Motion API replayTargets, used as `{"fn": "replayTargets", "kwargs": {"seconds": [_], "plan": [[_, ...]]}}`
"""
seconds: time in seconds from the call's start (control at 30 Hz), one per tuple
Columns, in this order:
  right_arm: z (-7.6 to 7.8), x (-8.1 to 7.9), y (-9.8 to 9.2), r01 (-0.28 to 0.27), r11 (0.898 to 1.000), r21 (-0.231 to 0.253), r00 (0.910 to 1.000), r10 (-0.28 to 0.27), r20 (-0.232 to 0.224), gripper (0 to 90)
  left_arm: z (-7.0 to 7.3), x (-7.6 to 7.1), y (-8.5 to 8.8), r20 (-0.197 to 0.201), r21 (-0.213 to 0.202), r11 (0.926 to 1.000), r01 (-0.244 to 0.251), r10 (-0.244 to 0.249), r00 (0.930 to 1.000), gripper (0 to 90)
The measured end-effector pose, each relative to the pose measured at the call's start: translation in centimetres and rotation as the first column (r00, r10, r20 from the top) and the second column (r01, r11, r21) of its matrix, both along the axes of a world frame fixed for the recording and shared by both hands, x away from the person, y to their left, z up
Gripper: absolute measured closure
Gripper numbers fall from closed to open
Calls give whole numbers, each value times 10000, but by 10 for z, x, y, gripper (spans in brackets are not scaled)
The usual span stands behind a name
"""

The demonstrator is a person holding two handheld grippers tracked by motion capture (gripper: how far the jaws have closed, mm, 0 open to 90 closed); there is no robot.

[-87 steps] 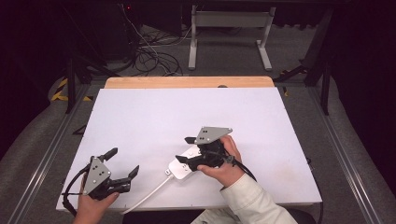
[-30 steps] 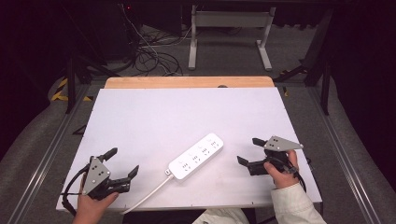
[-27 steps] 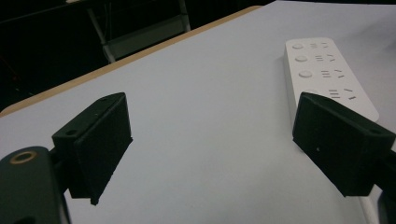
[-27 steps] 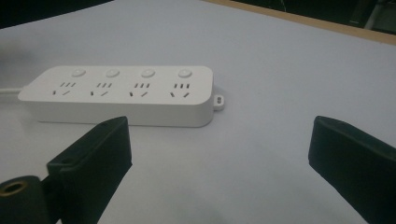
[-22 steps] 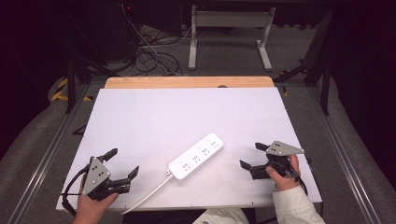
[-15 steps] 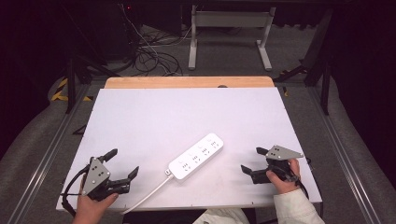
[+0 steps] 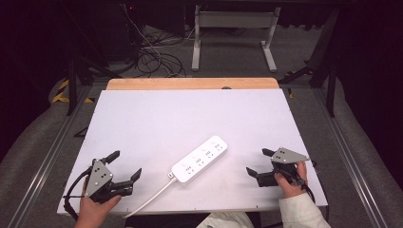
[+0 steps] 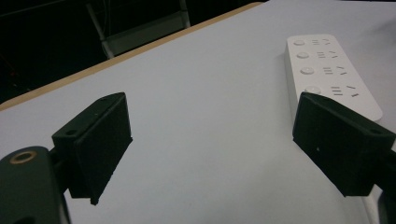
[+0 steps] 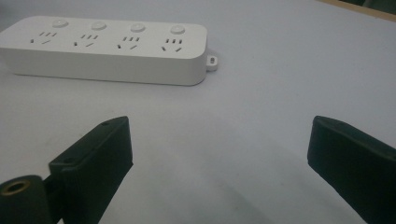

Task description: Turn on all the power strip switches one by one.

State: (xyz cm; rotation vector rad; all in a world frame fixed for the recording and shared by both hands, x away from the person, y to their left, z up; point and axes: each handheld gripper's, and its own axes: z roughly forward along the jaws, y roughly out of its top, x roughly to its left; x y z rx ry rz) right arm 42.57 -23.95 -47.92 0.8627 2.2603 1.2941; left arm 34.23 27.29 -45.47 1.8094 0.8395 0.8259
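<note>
A white four-socket plastic power strip [image 7: 199, 159] lies near-centre on the white table [image 7: 190, 114], both grippers, left [image 7: 124, 167] and right [image 7: 256, 162], resting jaws apart either side (nothing held), apparently between steps; next, a reach inward.

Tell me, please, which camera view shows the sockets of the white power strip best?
The right gripper view: the power strip lies broadside and whole, so all four sockets and buttons show sharply. The left gripper view shows its top at an angle, the near end hidden behind a jaw. The high view shows the whole strip with its cable, but small.
</note>
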Motion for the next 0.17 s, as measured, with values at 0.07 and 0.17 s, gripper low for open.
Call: {"fn": "replayTargets", "kwargs": {"seconds": [0.07,0.17], "plan": [[0,0,0,21,10000,34,10000,-21,-29,68,0,0,0,53,31,10000,8,-8,10000,118],[0,0,0,17,9999,107,10000,-16,-32,66,0,0,0,35,-20,10000,-16,16,10000,118]]}}
